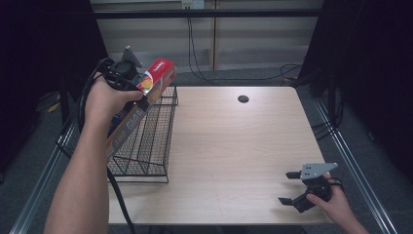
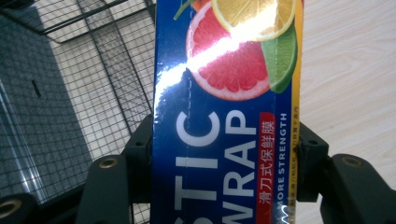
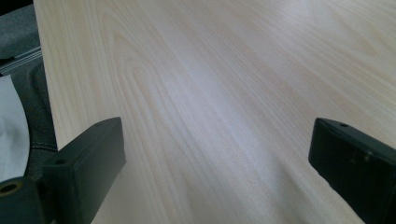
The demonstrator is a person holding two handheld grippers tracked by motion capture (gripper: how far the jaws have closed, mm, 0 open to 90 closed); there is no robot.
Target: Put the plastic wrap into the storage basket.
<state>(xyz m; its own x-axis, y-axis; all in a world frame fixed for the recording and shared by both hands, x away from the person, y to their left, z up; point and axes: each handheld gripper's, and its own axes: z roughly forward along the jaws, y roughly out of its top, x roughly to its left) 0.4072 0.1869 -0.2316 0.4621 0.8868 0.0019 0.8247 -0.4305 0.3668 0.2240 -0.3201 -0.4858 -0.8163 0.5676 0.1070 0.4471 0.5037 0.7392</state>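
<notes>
From the high view I see my left gripper (image 1: pixel 127 73) raised over the left edge of the worktop (image 1: pixel 234 146), above the black wire basket (image 1: pixel 146 141). Its jaws are clamped on a long plastic wrap box (image 1: pixel 141 105), blue along its length with a red end cap. The box hangs at a slant, red end up and away from me, the lower end dropping towards me along the basket's left side, partly hidden behind my left forearm. I cannot tell whether that lower end touches the wire.

In the left gripper view the plastic wrap box (image 2: pixel 224 121) runs up between the two black jaws, which press against its two long sides. White lettering and a picture of cut citrus fruit sit on the blue face, with a bright glare across it. The wire basket (image 2: pixel 84 93) lies behind on the left, pale wood on the right.

My right gripper (image 1: pixel 298 187) rests low at the near right corner of the worktop, well apart from the basket. In the right gripper view its jaws stand wide with bare wood grain (image 3: pixel 224 107) between them, holding nothing.
</notes>
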